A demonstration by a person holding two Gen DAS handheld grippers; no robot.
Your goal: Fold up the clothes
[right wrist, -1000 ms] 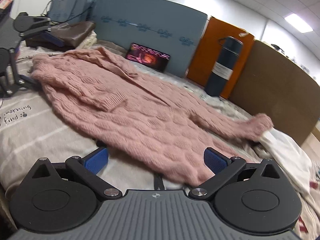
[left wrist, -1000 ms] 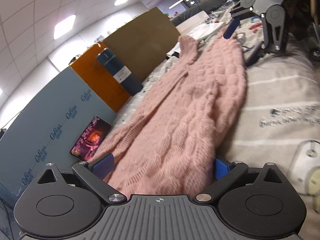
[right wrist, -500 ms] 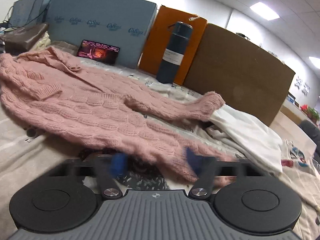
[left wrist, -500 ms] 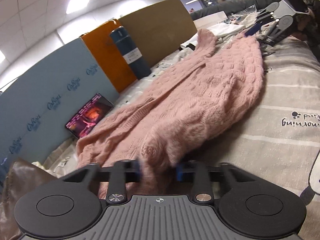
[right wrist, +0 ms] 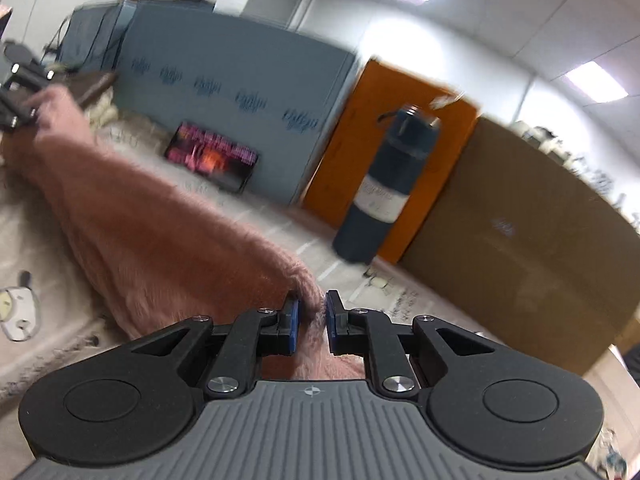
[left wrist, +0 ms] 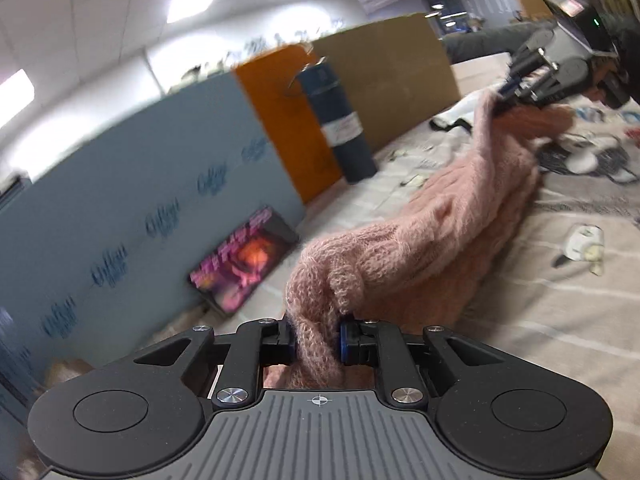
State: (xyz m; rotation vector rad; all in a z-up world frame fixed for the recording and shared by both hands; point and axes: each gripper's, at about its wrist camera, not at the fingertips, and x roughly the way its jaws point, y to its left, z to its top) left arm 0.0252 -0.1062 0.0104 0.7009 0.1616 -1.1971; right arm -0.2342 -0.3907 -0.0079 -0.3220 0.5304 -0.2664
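A pink cable-knit sweater (left wrist: 440, 232) stretches in a bunched ridge between my two grippers, lifted off the striped bedsheet (left wrist: 560, 320). My left gripper (left wrist: 318, 340) is shut on one end of it, with knit squeezed between the blue pads. At the far right of the left wrist view, the right gripper (left wrist: 516, 88) holds the other end. In the right wrist view the sweater (right wrist: 160, 248) runs away to the left gripper (right wrist: 20, 104) at the upper left. My right gripper (right wrist: 311, 324) has its jaws closing, and the pads pinch a fold of pink knit.
A dark blue flask (right wrist: 384, 192) stands at the back before an orange board (right wrist: 400, 120) and a brown cardboard panel (right wrist: 520, 240). A blue-grey foam panel (left wrist: 120, 220) lines the back, with a small glowing picture card (left wrist: 244, 264) leaning on it. Cartoon prints (left wrist: 580, 244) dot the sheet.
Both grippers went from wide open to shut on the sweater's near edge. They have lifted it and carried it toward the back panels, so the flat sweater now hangs bunched between them.
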